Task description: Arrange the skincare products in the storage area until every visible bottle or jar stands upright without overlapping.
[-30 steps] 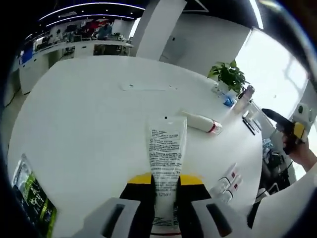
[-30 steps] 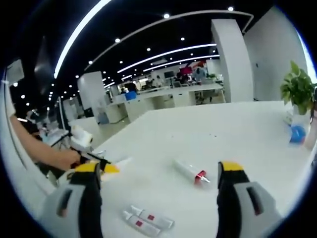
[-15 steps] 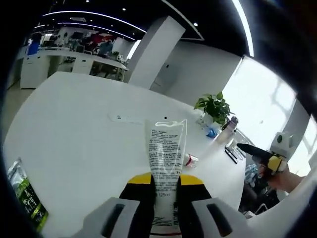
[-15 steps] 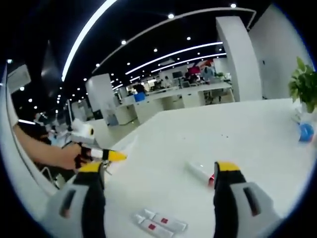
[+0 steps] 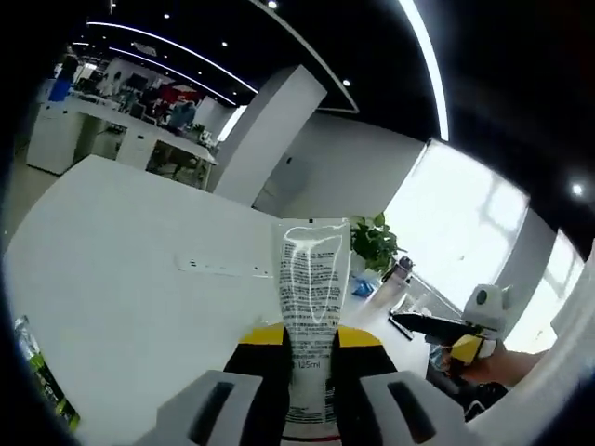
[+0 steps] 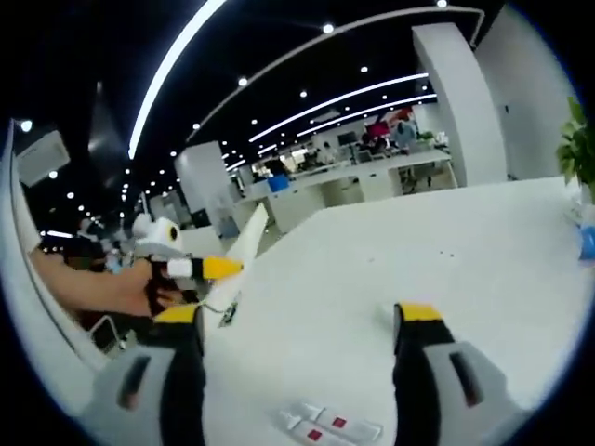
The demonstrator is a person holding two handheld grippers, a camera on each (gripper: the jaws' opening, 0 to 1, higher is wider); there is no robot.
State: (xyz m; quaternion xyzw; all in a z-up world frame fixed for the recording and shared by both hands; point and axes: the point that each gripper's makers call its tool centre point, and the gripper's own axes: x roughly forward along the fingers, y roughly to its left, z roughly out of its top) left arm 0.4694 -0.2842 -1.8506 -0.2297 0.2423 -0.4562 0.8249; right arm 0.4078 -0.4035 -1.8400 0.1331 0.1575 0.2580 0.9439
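A white tube with small black print [image 5: 312, 288] points up and away, its lower end clamped between the yellow-tipped jaws of my left gripper [image 5: 311, 342], which is shut on it. The right gripper view sees that gripper [image 6: 199, 269] from the side, in a person's hand, with the tube [image 6: 244, 249] held above the white table [image 6: 390, 251]. My right gripper [image 6: 302, 321] is open, with nothing between its jaws. It also appears at the right of the left gripper view [image 5: 444, 329], held in a hand. Two small white tubes with red marks [image 6: 331, 429] lie flat below the right gripper.
A green and black sachet [image 5: 39, 383] lies at the table's near left edge. A potted plant [image 5: 372, 243] and a dark-capped bottle [image 5: 394, 276] stand at the far side of the table [image 5: 121, 269]. A blue object [image 6: 587, 243] sits at the right edge.
My left gripper has risen and tilted up with the tube, so the table has dropped lower in its view. The right gripper's camera tilted too, and the lying red-banded bottle left both views.
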